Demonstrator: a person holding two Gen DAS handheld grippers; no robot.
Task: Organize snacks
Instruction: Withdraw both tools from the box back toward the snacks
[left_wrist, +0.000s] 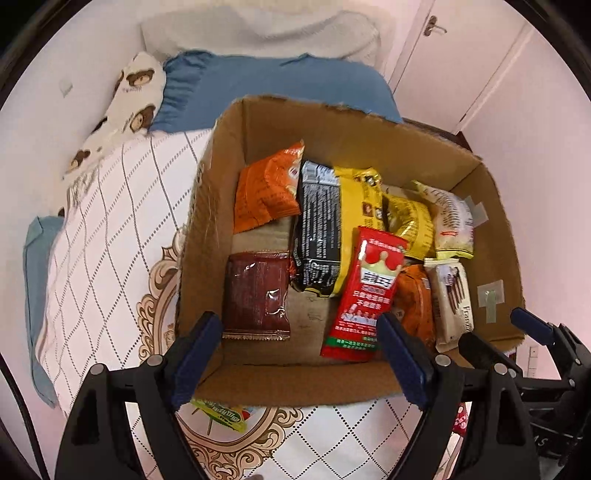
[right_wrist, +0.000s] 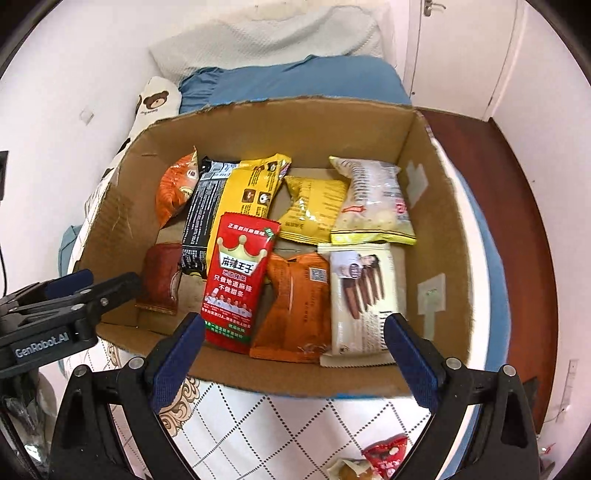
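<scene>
An open cardboard box (left_wrist: 369, 133) (right_wrist: 258, 122) stands on the bed and holds several snack packets. A red packet with a crown (left_wrist: 364, 291) (right_wrist: 238, 280) lies on top in the middle. Around it are an orange packet (left_wrist: 267, 188), a black one (left_wrist: 319, 229), yellow ones (right_wrist: 314, 210), a dark red one (left_wrist: 256, 293) and a cream biscuit packet (right_wrist: 364, 295). My left gripper (left_wrist: 299, 354) is open and empty over the box's near wall. My right gripper (right_wrist: 295, 354) is open and empty over the near wall too. The right gripper also shows in the left wrist view (left_wrist: 498, 336).
A green packet (left_wrist: 221, 415) lies on the patterned bedspread (left_wrist: 110, 229) just in front of the box. A red packet (right_wrist: 386, 456) and a pale snack (right_wrist: 347, 470) lie on the bedspread near me. Blue pillow (left_wrist: 266, 85) and bear pillow (left_wrist: 129, 99) lie behind the box.
</scene>
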